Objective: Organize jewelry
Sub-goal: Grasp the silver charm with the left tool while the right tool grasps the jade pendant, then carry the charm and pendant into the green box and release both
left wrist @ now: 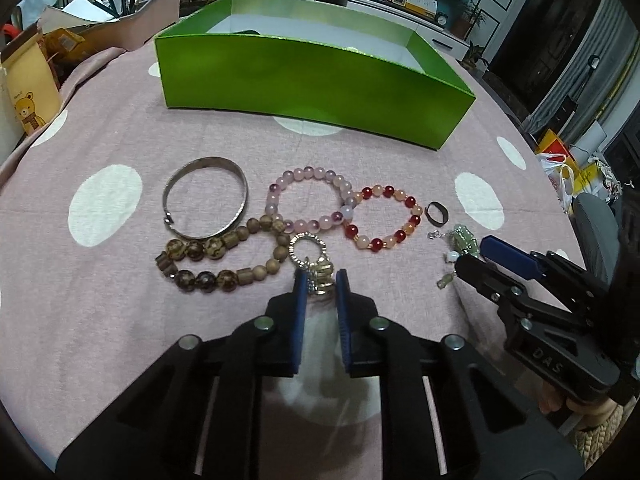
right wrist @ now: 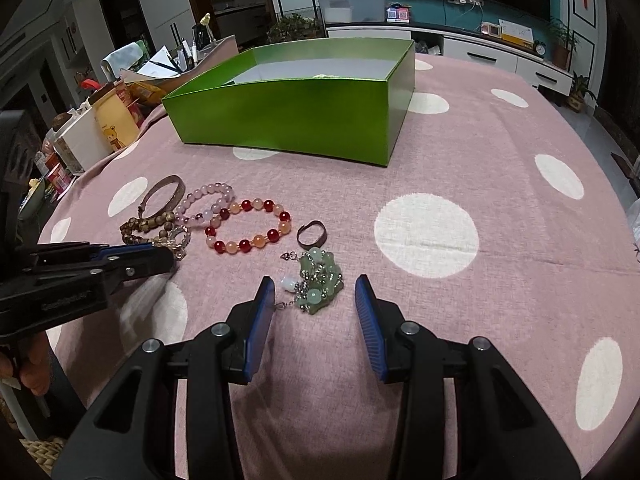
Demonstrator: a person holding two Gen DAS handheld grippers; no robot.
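Now, on your pink polka-dot desk (left wrist: 120, 320) lie six pieces, left to right: one silver metal bangle (left wrist: 206, 198), one brown wooden bead bracelet (left wrist: 218, 258), one pale pink bead bracelet (left wrist: 310, 198), one red-and-peach bead bracelet (left wrist: 384, 218), one dark ring (left wrist: 437, 213) and one green jade charm bracelet (right wrist: 318, 286). Your left hand-held gripper (left wrist: 321, 280) is clamped on one silver rhinestone ring charm (left wrist: 308, 250). Your right hand-held gripper (right wrist: 315, 294) stands open around the jade bracelet. One green cardboard box (left wrist: 312, 84) sits behind.
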